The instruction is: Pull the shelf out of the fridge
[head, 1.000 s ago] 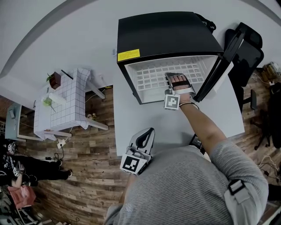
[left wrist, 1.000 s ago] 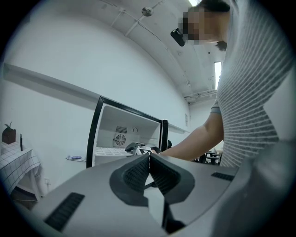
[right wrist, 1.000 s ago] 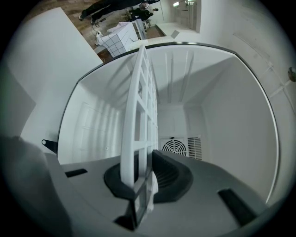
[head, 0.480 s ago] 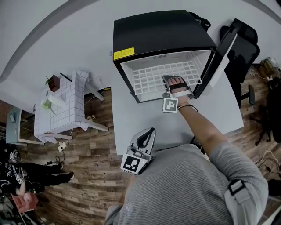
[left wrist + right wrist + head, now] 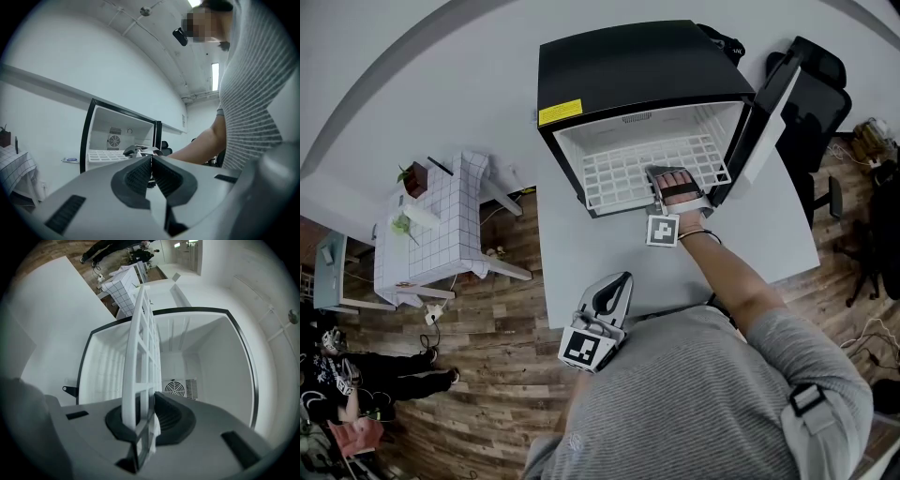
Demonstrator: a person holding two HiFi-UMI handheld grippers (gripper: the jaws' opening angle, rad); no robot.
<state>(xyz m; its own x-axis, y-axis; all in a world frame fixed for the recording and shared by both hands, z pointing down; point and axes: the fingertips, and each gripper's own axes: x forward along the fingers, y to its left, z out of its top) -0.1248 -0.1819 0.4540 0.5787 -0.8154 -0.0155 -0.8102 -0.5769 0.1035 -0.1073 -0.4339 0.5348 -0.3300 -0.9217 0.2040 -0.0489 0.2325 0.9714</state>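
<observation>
A small black fridge (image 5: pixel 637 66) stands on the white table (image 5: pixel 750 253) with its door (image 5: pixel 764 108) swung open to the right. Its white grid shelf (image 5: pixel 623 173) sticks partly out of the front opening. My right gripper (image 5: pixel 667 178) is shut on the shelf's front edge near the right side; in the right gripper view the shelf (image 5: pixel 143 362) runs edge-on between the pads (image 5: pixel 171 416). My left gripper (image 5: pixel 609 295) hangs shut and empty at the table's near edge, and in the left gripper view (image 5: pixel 151 171) it points toward the fridge (image 5: pixel 119 140).
A black office chair (image 5: pixel 825 103) stands behind the open door. To the left, on the wood floor, is a small table with a checked cloth (image 5: pixel 441 225) and plants. A person (image 5: pixel 347 389) lies at the far left.
The right gripper has drawn back toward me with the shelf, which now reaches further out of the fridge. The left gripper has stayed put.
</observation>
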